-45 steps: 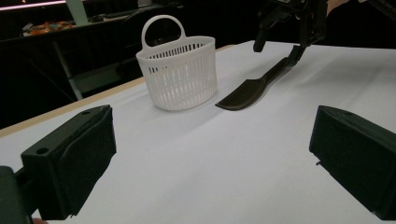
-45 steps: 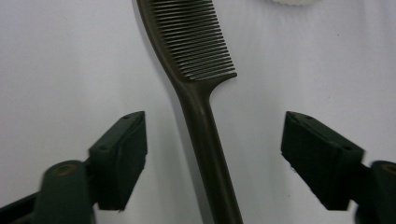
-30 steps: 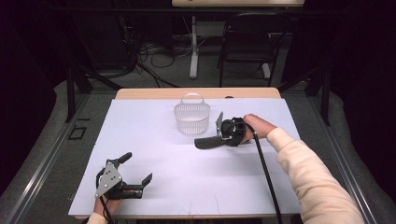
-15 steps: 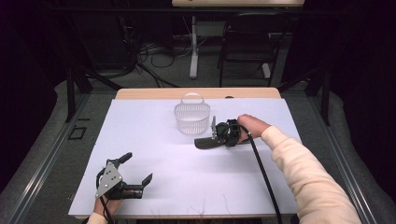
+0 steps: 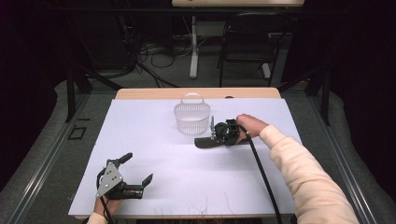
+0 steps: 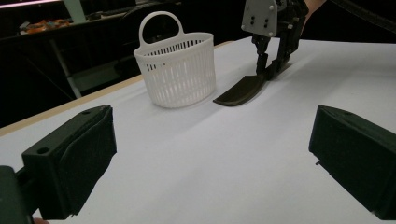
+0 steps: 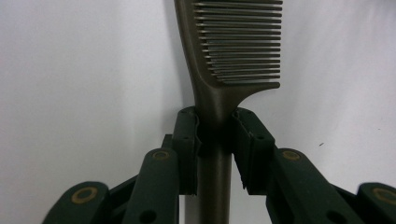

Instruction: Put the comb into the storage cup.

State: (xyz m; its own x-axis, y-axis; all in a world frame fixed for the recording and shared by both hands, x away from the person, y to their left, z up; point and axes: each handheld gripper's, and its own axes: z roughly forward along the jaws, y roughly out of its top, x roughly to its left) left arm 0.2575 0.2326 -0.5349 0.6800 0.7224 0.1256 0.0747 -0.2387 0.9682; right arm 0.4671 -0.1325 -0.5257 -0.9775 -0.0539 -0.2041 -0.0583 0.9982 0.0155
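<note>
Dark space surrounds the table (image 5: 140,140), which is covered with a white sheet, and behind it we see a chair (image 5: 247,42) and cables on the floor. Near the far middle of the sheet stands a white slotted basket (image 5: 192,116) with a small loop handle, upright. Just beside it, toward the right, lies a dark comb (image 7: 233,46), flat on the sheet, and its broad toothed end points to the left in the high view. Our right gripper (image 5: 224,135) is at the handle of this comb; in the right gripper view we see the two jaws on both sides of the narrow handle, and the pads press on it. These jaws have just been closing, with the handle between them. The comb and the basket are near but apart. Our left gripper (image 5: 135,175) rests at the near left corner of the sheet, well apart from the comb, with its jaws spread wide and nothing between them.
</note>
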